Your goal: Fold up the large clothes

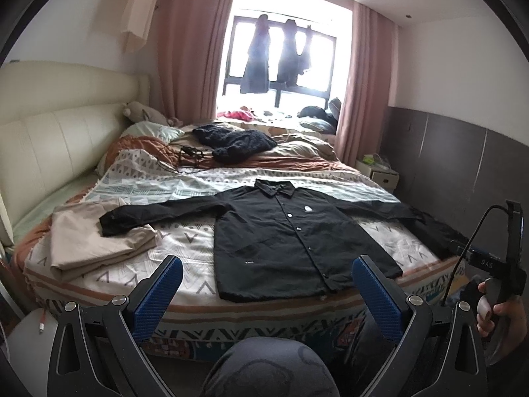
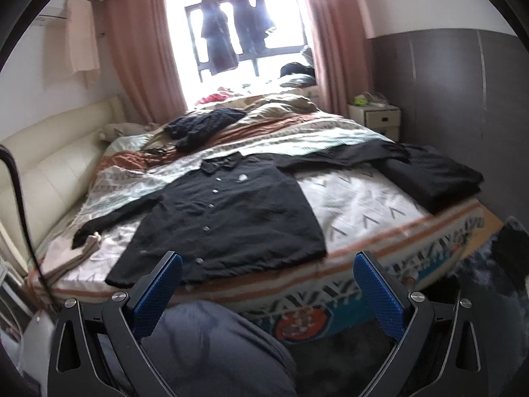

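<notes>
A large black button-up shirt [image 1: 281, 238] lies flat and face up on the patterned bed cover [image 1: 185, 231], sleeves spread to both sides. It also shows in the right wrist view [image 2: 224, 218]. My left gripper [image 1: 267, 264] is open and empty, held above the bed's near edge in front of the shirt hem. My right gripper [image 2: 267, 261] is open and empty, also short of the hem. In the left wrist view the right gripper's handle [image 1: 502, 264] shows at the right, held in a hand.
Folded beige clothes [image 1: 99, 238] lie at the bed's left under the shirt's left cuff. Folded black clothes [image 2: 429, 175] lie at the right. A dark knit garment [image 1: 234, 142] and cables [image 1: 185, 155] lie farther back. A nightstand [image 2: 377, 115] stands right. My knee [image 1: 267, 367] is below.
</notes>
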Action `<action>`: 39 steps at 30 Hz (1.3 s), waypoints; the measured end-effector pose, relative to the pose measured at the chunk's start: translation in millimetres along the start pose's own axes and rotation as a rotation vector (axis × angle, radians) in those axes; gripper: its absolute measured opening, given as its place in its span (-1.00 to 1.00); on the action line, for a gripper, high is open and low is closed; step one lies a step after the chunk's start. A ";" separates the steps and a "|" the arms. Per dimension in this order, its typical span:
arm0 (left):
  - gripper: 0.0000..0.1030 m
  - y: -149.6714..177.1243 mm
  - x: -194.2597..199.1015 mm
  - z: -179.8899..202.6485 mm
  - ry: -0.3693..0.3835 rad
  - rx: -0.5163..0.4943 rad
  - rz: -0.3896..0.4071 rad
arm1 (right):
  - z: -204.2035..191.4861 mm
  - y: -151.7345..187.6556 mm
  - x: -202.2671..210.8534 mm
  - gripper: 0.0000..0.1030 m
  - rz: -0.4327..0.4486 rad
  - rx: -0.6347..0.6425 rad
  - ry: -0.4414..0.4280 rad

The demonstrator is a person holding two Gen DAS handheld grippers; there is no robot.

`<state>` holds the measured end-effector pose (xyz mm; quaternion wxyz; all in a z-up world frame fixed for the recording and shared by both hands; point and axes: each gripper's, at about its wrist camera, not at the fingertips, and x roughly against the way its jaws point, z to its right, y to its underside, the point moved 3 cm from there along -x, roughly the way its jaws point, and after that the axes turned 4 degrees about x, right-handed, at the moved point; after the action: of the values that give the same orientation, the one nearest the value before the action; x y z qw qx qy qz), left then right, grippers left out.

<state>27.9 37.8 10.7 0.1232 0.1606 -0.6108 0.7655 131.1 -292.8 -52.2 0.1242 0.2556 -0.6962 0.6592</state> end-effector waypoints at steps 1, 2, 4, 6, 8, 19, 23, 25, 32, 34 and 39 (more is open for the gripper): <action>0.99 -2.0 -3.6 -2.2 -0.005 0.002 -0.001 | -5.1 -5.1 -4.0 1.00 -0.001 0.010 -0.007; 0.99 -2.5 -6.7 -3.9 -0.012 0.003 -0.002 | -10.5 -11.1 -9.5 1.00 -0.001 0.019 -0.015; 0.99 -6.5 -18.2 -9.7 -0.020 0.014 -0.010 | -16.3 -18.8 -18.7 1.00 -0.003 0.025 -0.022; 0.99 -9.5 -28.7 -15.2 -0.021 0.025 -0.022 | -22.0 -27.8 -31.1 1.00 -0.005 0.024 -0.030; 0.99 -13.5 -40.9 -21.5 -0.036 0.028 -0.028 | -25.6 -35.1 -42.7 1.00 -0.004 0.013 -0.054; 0.99 -47.7 -106.9 -66.8 -0.123 0.063 -0.048 | -56.1 -81.4 -131.2 1.00 -0.020 0.028 -0.102; 0.99 -56.2 -131.2 -85.7 -0.154 0.083 -0.073 | -69.5 -96.7 -160.9 1.00 -0.023 0.035 -0.115; 0.99 -59.9 -141.4 -95.8 -0.182 0.089 -0.078 | -77.4 -103.0 -173.0 1.00 -0.019 0.036 -0.122; 0.99 -74.0 -172.8 -137.1 -0.284 0.143 -0.076 | -101.3 -130.5 -223.4 1.00 -0.016 0.014 -0.145; 0.99 -76.7 -182.1 -153.6 -0.311 0.169 -0.073 | -110.5 -138.6 -241.0 1.00 -0.017 0.000 -0.158; 0.82 -82.3 -206.9 -194.5 -0.379 0.217 -0.087 | -138.3 -153.5 -280.4 1.00 -0.028 -0.022 -0.190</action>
<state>230.9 247.3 -37.0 0.0210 0.3399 -0.5295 0.7770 423.3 -103.3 -50.2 0.0696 0.3252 -0.7085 0.6224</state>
